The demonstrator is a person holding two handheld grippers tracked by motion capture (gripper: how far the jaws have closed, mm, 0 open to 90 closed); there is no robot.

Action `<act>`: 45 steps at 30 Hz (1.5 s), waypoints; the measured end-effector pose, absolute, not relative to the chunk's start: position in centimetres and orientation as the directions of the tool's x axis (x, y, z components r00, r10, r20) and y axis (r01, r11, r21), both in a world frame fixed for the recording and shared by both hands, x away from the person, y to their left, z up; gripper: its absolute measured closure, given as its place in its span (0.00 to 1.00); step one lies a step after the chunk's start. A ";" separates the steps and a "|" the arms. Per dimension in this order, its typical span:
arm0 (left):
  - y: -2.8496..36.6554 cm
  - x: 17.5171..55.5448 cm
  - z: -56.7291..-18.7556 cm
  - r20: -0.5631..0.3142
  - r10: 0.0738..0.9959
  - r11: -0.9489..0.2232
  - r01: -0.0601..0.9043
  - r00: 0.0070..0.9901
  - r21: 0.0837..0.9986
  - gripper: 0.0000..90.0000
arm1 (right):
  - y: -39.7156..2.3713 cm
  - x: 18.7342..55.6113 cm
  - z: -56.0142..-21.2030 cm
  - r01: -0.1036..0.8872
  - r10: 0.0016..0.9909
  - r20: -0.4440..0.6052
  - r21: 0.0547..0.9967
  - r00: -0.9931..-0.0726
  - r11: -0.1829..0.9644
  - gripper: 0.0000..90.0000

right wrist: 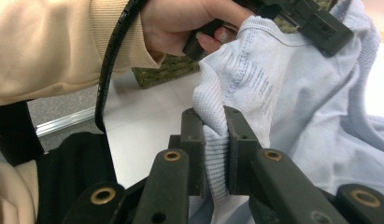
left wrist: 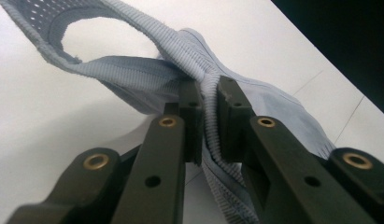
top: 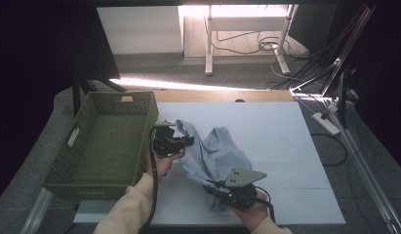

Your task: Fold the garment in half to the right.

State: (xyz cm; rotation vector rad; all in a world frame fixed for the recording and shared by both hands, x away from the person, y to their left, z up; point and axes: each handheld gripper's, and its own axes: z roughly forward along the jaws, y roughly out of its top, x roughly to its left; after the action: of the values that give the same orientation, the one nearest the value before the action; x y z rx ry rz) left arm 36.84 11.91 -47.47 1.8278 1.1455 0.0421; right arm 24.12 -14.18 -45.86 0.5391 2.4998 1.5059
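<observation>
A pale blue garment (top: 215, 151) lies crumpled on the white table (top: 286, 146), the left gripper (top: 188, 141) at its ten o'clock edge, the right gripper (top: 212, 187) at six, a green basket (top: 108, 141) at nine

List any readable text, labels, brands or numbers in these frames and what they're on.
None can be read.
Green woven basket: a pale tag on its far rim and a pale handle slot on its left wall, both too small and blurred to show any lettering.
Light blue garment: no print or label visible in the high view or in either gripper view.
Left gripper and right gripper: no markings visible.
</observation>
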 end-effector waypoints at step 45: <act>6.0 38.7 -47.6 -0.331 0.705 -0.259 0.662 0.627 0.703 0.90 | -20.0 24.7 -46.7 0.346 0.543 0.087 0.850 -0.835 0.396 0.89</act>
State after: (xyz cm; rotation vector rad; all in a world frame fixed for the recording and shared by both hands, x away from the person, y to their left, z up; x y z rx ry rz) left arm 38.72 5.97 -47.60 1.9792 1.0756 0.0623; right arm 24.69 -20.02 -46.72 0.7917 2.4475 1.4160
